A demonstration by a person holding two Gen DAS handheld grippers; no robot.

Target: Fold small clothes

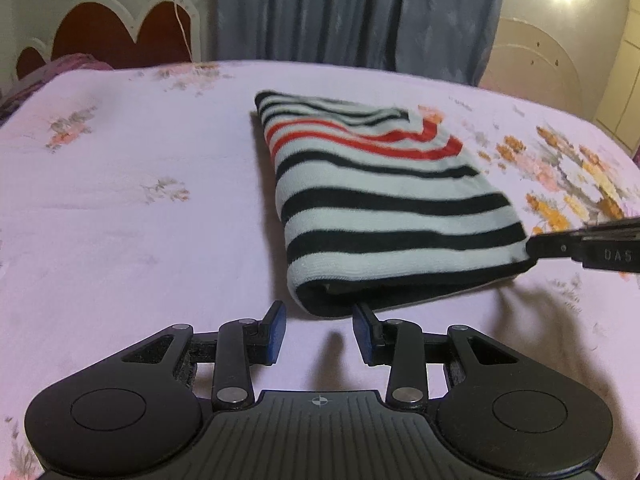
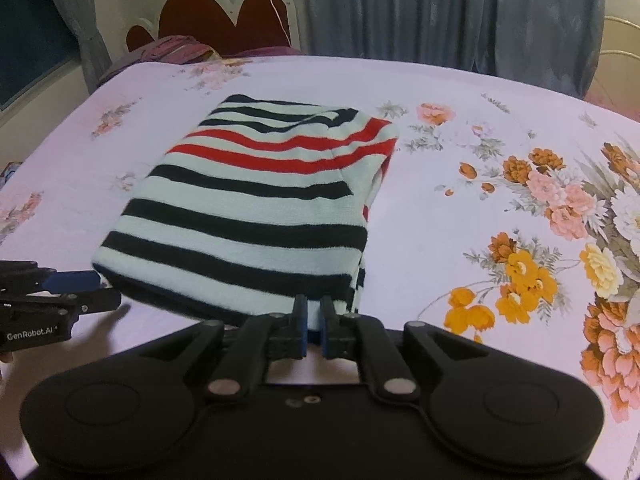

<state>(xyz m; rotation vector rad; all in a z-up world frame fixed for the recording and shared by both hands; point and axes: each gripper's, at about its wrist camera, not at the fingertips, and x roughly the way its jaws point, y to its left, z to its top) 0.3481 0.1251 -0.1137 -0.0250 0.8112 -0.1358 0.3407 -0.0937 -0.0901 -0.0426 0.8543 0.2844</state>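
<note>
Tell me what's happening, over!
Left gripper open, at striped garment's near edge. Right gripper shut on its corner. Garment folded on floral bedsheet. Nothing blocking.

A bed (image 2: 440, 220) in a pale pink sheet printed with orange and pink flowers is carrying a folded striped garment (image 2: 256, 208), black, white and red, lying near its middle; purple bedding (image 2: 176, 50) is bunching at the far headboard end.

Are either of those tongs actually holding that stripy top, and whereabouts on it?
The right tongs are shut on the striped garment, pinching its near edge at the right corner. The left tongs are open at the other near corner, gripping nothing.
</note>
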